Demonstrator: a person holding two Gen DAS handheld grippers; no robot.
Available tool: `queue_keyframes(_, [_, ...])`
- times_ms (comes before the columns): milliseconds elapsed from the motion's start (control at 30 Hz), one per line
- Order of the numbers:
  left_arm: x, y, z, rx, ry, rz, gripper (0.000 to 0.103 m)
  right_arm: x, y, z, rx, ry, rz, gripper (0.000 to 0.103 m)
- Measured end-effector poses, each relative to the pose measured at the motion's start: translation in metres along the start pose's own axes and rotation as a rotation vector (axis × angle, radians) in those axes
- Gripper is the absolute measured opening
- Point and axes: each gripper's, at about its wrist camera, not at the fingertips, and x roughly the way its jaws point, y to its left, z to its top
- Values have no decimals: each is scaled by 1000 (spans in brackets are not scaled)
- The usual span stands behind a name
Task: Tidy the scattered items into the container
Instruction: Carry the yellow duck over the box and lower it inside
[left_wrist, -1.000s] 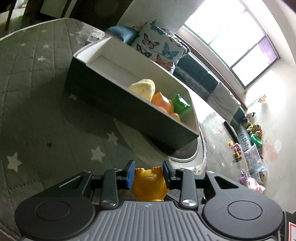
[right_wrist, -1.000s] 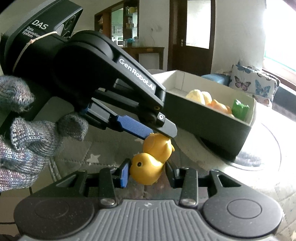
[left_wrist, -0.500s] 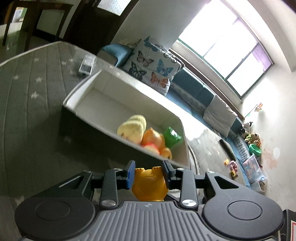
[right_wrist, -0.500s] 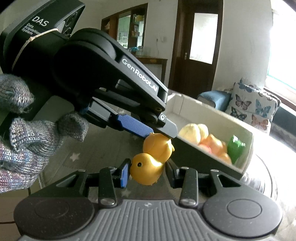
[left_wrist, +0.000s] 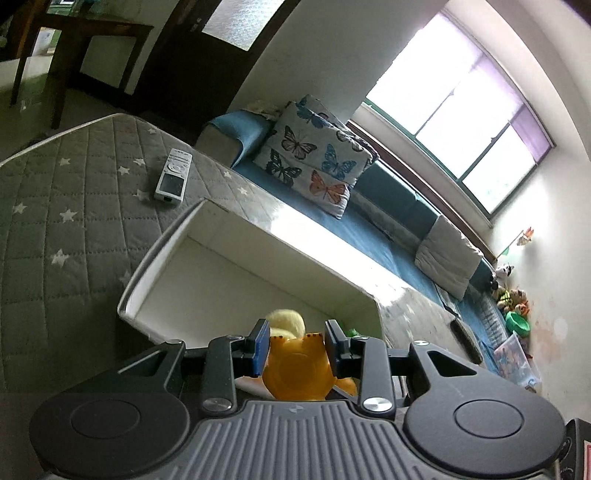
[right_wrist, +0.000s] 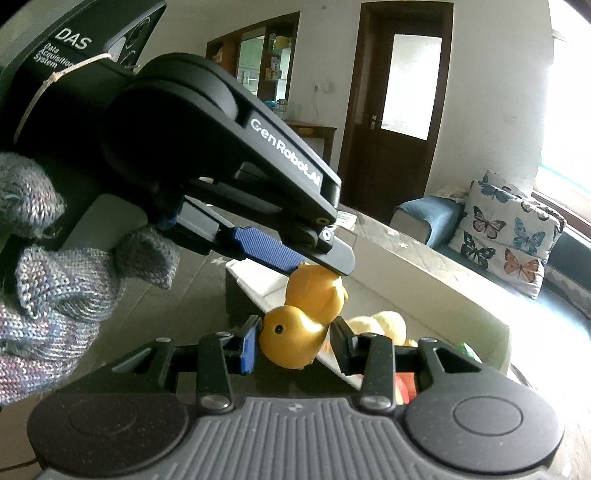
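A yellow rubber duck (right_wrist: 295, 332) is held by both grippers at once. My right gripper (right_wrist: 293, 347) is shut on its head. My left gripper (left_wrist: 295, 347) is shut on its body (left_wrist: 297, 371); it shows in the right wrist view (right_wrist: 314, 258) coming in from the upper left. The duck hangs over the near end of the container (left_wrist: 162, 258), a dark box with a white inside. A pale yellow toy (left_wrist: 286, 319) and a green one (left_wrist: 354, 332) lie inside; the right wrist view shows the pale toy (right_wrist: 384, 323) and a red one (right_wrist: 402, 387).
A white remote (left_wrist: 173, 173) lies on the grey star-patterned quilt (left_wrist: 55, 206) beyond the container. A blue sofa with a butterfly cushion (left_wrist: 314, 162) stands behind. A gloved hand (right_wrist: 55, 280) holds the left gripper. Toys lie on the floor at far right (left_wrist: 513, 317).
Both grippers have lifted the duck and carried it forward, from beside the container's dark wall to above its open end. The grip on the duck has not changed.
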Motion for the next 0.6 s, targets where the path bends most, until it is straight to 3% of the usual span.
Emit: queue_keyframes(600, [74, 53, 37, -127, 75, 39, 35, 90, -38, 16, 36, 119, 78, 40])
